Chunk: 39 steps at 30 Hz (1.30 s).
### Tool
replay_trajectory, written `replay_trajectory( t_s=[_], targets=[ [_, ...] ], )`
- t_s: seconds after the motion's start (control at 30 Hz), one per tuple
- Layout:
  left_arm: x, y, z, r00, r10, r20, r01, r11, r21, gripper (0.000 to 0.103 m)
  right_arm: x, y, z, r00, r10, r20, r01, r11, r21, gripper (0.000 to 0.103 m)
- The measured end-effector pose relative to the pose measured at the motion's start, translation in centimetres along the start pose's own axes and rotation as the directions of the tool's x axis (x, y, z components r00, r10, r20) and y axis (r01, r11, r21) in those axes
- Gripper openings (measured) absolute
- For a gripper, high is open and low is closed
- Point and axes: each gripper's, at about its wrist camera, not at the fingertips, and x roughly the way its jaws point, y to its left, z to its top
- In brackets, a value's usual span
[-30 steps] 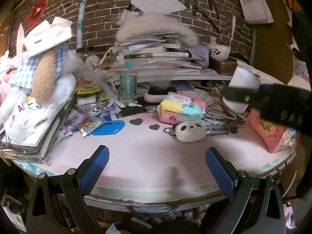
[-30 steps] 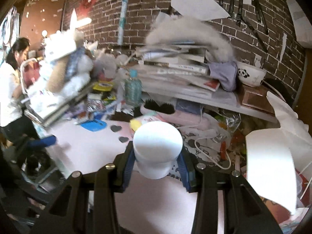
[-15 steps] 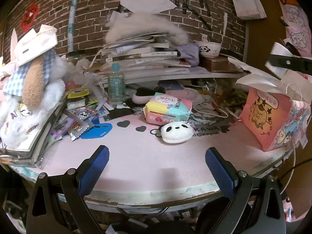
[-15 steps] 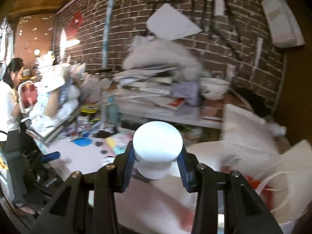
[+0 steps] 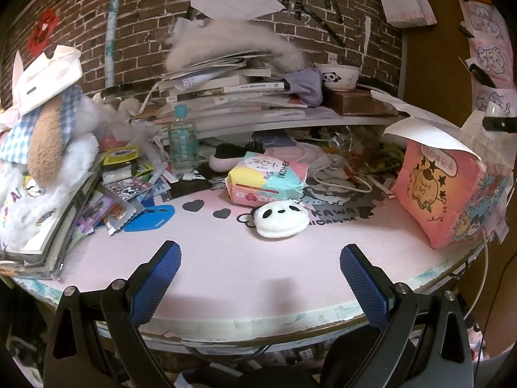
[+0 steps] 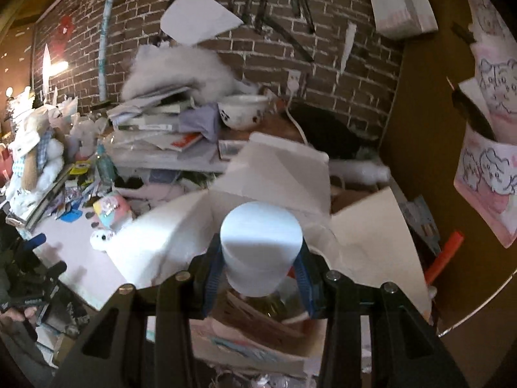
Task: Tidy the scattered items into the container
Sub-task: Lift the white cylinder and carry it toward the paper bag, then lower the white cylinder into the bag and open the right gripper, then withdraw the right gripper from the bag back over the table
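Note:
My right gripper (image 6: 258,278) is shut on a white-capped jar (image 6: 261,245) and holds it over the open top of the pink cartoon box (image 6: 245,342), whose white flaps (image 6: 371,242) stand open. The same box (image 5: 442,194) stands at the table's right edge in the left wrist view. My left gripper (image 5: 260,276) is open and empty near the front edge of the pink table (image 5: 226,268). A panda pouch (image 5: 280,220) and a pastel tissue pack (image 5: 266,179) lie ahead of it.
A plush dog on books (image 5: 42,148) fills the left. Sachets and a blue tag (image 5: 148,218) lie beside it. A clear bottle (image 5: 182,139), a hairbrush (image 5: 232,156), a book stack (image 5: 226,90) and a panda bowl (image 5: 337,77) crowd the back by the brick wall.
My right gripper has carried the white-capped jar right, from above the table to above the open pink box. The left gripper has stayed open and turned slightly.

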Motion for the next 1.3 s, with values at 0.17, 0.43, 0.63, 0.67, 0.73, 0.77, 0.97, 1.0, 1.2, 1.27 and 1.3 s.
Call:
replay_trajectory(
  t_s=[0.17, 0.43, 0.63, 0.67, 0.73, 0.77, 0.97, 1.0, 1.2, 1.27, 1.3],
  targets=[
    [0.0, -0.2, -0.1, 1.000, 0.000, -0.001, 0.000, 1.000, 0.006, 0.099, 0.8, -0.7, -0.8, 0.997, -0.023, -0.067, 0.021, 0.999, -0.026, 0.038],
    [0.0, -0.2, -0.1, 1.000, 0.003, -0.004, -0.003, 1.000, 0.002, 0.099, 2.9, -1.5, -1.4, 0.988, -0.051, -0.148, 0.044, 0.998, -0.052, 0.038],
    [0.0, -0.3, -0.1, 1.000, 0.000, -0.005, 0.000, 1.000, 0.011, 0.099, 3.4, -1.7, -1.7, 0.986, -0.046, -0.162, 0.038, 0.998, -0.053, 0.056],
    [0.0, -0.2, -0.1, 1.000, 0.000, -0.005, 0.000, 1.000, 0.010, 0.099, 3.4, -1.5, -1.7, 0.986, -0.049, -0.160, 0.040, 0.997, -0.060, 0.056],
    [0.0, -0.2, -0.1, 1.000, 0.000, -0.005, 0.000, 1.000, 0.009, 0.099, 3.4, -1.4, -1.6, 0.986, -0.056, -0.155, 0.046, 0.997, -0.066, 0.059],
    [0.1, -0.2, -0.1, 1.000, 0.001, -0.005, -0.001, 1.000, 0.009, 0.099, 3.3, -1.3, -1.5, 0.987, -0.052, -0.153, 0.043, 0.997, -0.065, 0.062],
    [0.1, -0.2, -0.1, 1.000, 0.001, -0.007, -0.001, 1.000, 0.005, 0.099, 2.7, -0.9, -1.4, 0.991, -0.041, -0.124, 0.034, 0.998, -0.060, 0.069],
    [0.1, -0.2, -0.1, 1.000, 0.000, -0.007, 0.000, 1.000, 0.006, 0.099, 2.6, -0.9, -1.3, 0.992, -0.038, -0.120, 0.031, 0.998, -0.058, 0.069],
    [0.2, -0.3, -0.1, 1.000, -0.002, -0.008, 0.002, 1.000, 0.006, 0.099, 0.9, 0.0, -0.9, 0.997, 0.012, -0.073, -0.015, 0.999, -0.043, 0.074],
    [0.3, -0.3, 0.0, 1.000, -0.001, -0.010, 0.001, 1.000, 0.005, 0.099, 0.3, 0.6, -0.8, 0.997, 0.056, -0.050, -0.057, 0.998, -0.035, 0.075],
    [0.3, -0.3, 0.0, 1.000, 0.000, -0.012, 0.000, 1.000, 0.004, 0.099, 0.1, 0.9, -0.8, 0.996, 0.081, -0.043, -0.082, 0.996, -0.032, 0.075]
  ],
)
